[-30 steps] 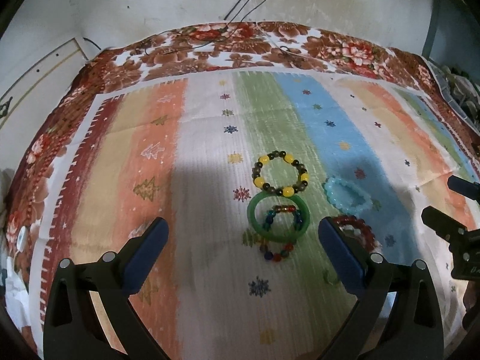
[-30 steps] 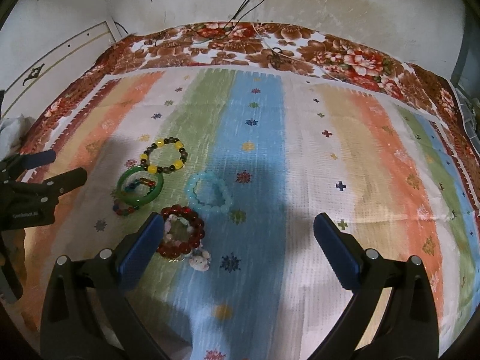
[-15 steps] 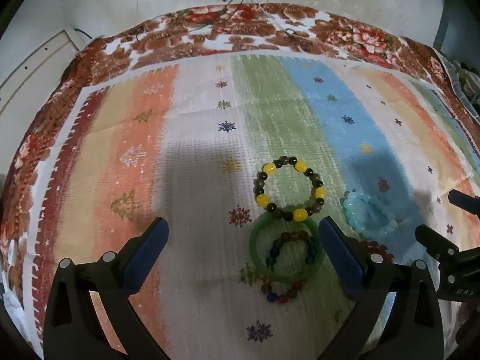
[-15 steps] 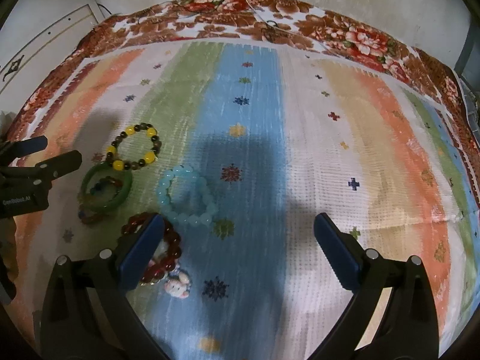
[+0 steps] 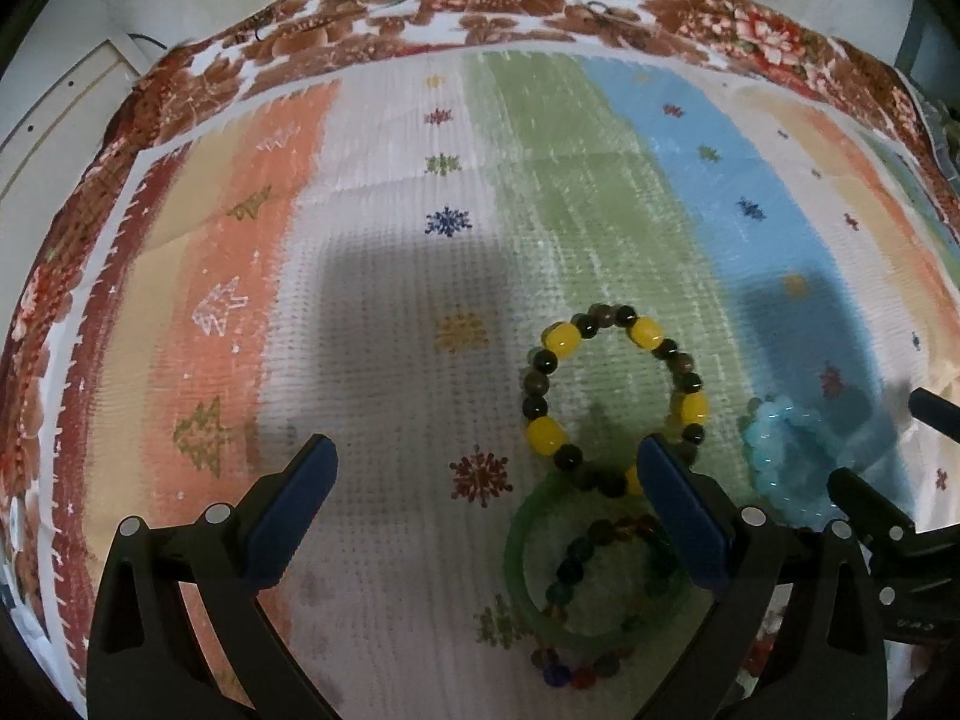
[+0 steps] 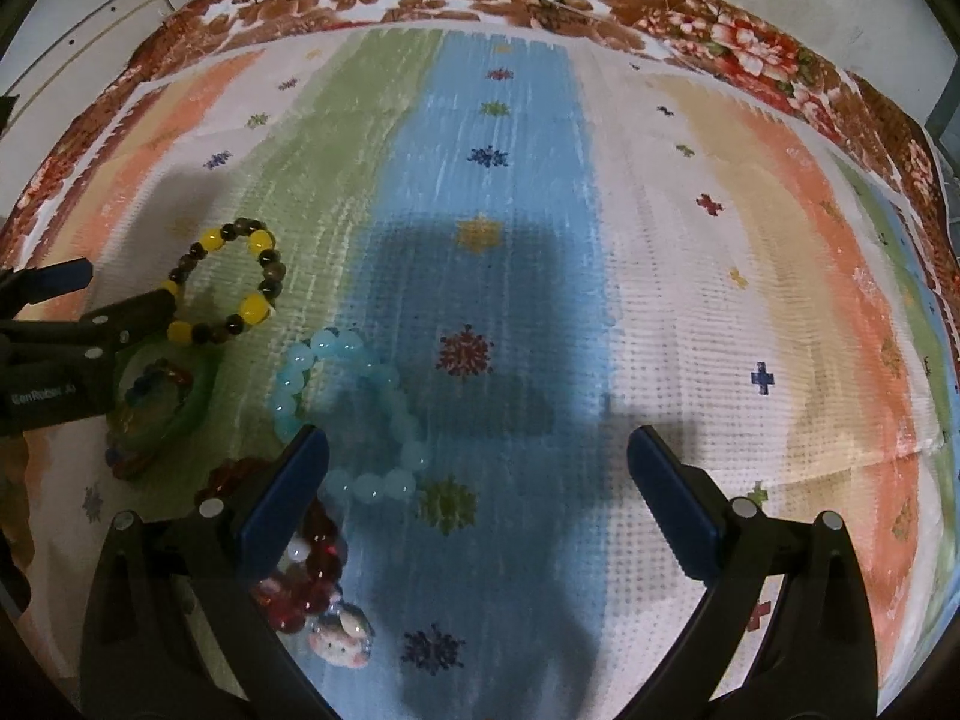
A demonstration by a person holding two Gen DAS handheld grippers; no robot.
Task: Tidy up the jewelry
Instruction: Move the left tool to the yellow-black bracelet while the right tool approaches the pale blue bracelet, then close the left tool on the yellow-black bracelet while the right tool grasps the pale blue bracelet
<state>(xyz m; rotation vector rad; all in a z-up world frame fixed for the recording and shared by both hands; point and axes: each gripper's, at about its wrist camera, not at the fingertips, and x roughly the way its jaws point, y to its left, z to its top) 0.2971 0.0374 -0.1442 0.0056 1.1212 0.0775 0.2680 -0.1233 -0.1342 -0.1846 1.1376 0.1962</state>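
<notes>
My left hand-held gripper (image 5: 483,507) is wide open and holds nothing; its two blue pads hang just above the striped cloth (image 5: 390,276). The right pad sits in front of the yellow and dark bead bracelet (image 5: 612,399), which lies flat on the green stripe. Just below that bracelet, touching it or nearly so, is a green ring bangle (image 5: 522,576), and a string of many-coloured beads (image 5: 576,669) lies partly inside the bangle and partly under its near edge. To the right is a pale blue bead bracelet (image 5: 780,450), close to the tip of my other tool. My right hand-held gripper (image 6: 477,489) is wide open too, with nothing between its pads. Its left pad is just over the near side of the pale blue bead bracelet (image 6: 342,402), which rests where the green and blue stripes meet. Under that same pad lies a dark red bead bracelet (image 6: 309,576) with a small pale charm (image 6: 342,639) at its near end. Farther left I see the green bangle and the yellow bracelet, partly hidden by my left tool. A flowery brown border (image 6: 600,6) runs around the cloth.
</notes>
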